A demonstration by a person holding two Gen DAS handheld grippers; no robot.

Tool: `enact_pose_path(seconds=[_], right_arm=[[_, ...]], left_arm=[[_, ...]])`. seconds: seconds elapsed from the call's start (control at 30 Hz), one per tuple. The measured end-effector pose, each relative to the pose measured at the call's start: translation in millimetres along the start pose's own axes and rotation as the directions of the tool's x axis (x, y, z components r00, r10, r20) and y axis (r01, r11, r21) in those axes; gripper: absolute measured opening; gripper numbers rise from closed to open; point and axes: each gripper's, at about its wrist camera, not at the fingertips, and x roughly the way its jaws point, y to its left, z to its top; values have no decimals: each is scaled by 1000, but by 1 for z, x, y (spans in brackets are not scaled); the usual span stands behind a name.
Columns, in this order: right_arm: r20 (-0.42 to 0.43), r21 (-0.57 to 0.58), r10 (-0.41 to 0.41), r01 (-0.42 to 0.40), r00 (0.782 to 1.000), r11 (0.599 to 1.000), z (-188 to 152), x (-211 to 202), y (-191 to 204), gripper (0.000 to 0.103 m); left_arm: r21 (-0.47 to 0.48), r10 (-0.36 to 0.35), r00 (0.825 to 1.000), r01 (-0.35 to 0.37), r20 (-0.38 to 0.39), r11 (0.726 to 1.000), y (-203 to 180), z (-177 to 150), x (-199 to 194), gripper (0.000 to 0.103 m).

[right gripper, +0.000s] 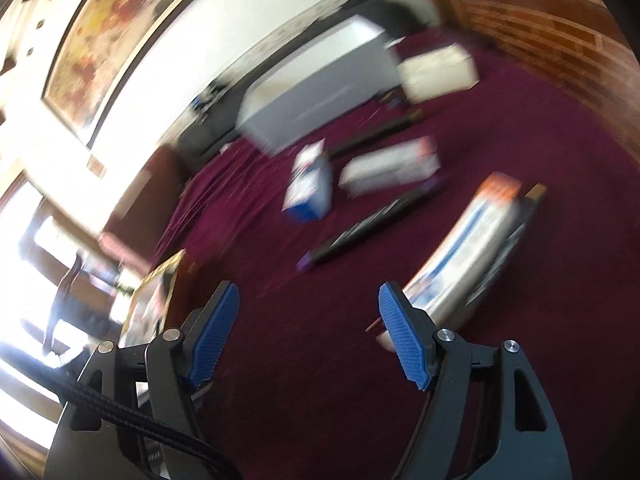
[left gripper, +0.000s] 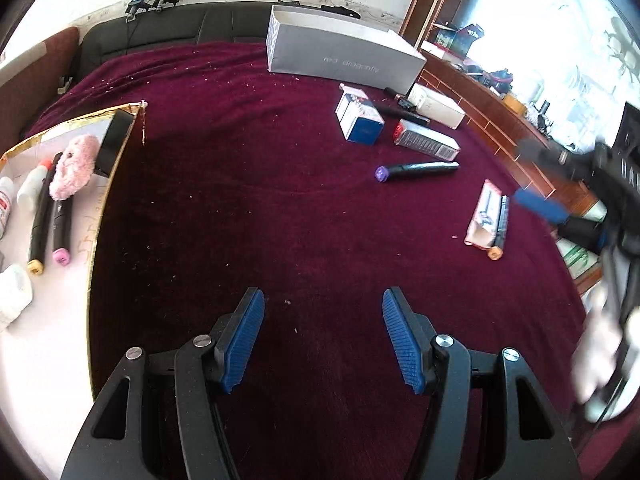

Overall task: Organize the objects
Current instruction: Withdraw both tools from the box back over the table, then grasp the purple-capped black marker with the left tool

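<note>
Both grippers' fingers spread, empty, over the maroon bed (left gripper: 248, 200): purple-capped marker (left gripper: 416, 170) lies at one o'clock of left gripper (left gripper: 323, 340), long axis crosswise, right gripper (right gripper: 309, 332) nearer, tray (left gripper: 60, 320) at nine.

Five markers (left gripper: 416, 170), four small boxes (left gripper: 360, 118), one large grey box (left gripper: 344, 54).

The long grey box (left gripper: 344, 52) bears pale, upside-down lettering, seemingly "red dragonfly"; other labels are unreadable
</note>
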Motion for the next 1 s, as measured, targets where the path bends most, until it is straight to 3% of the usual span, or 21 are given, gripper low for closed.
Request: enact_pose_path(seconds=[0.1,0.27,0.5,0.67,0.77,0.9,0.93,1.0], right_arm=[[37,39,-13,12,999,999,27,-2,-18,73],[-11,86,23,-22,1000,996,49,29,-28,73],[-114,85,-116,126,987,988,65,85,-44,73],[-153,35,-124,130,980,991,65,111,-37,77],[-231,-5,24,-26,973,1000,54,121,-14,76],[-329,-50,205,-234,922,971,33,124,19,77],[-309,-54,216,-244,926,968,32,117,21,77],[-227,-79,188,-210,956,974,33,97,19,77]], left_arm=[[9,33,999,-33,-1,999,0,0,10,56],[26,48,999,-48,6,998,-4,4,18,63],[38,32,999,-32,5,999,-9,6,23,77],[45,22,1000,-22,2,999,-11,7,25,83],[45,19,1000,-19,2,999,-11,7,25,84],[68,37,999,-36,-8,997,-16,7,27,86],[76,40,999,-39,-17,996,-16,8,27,86],[87,15,999,-11,-48,996,-20,14,25,85]])
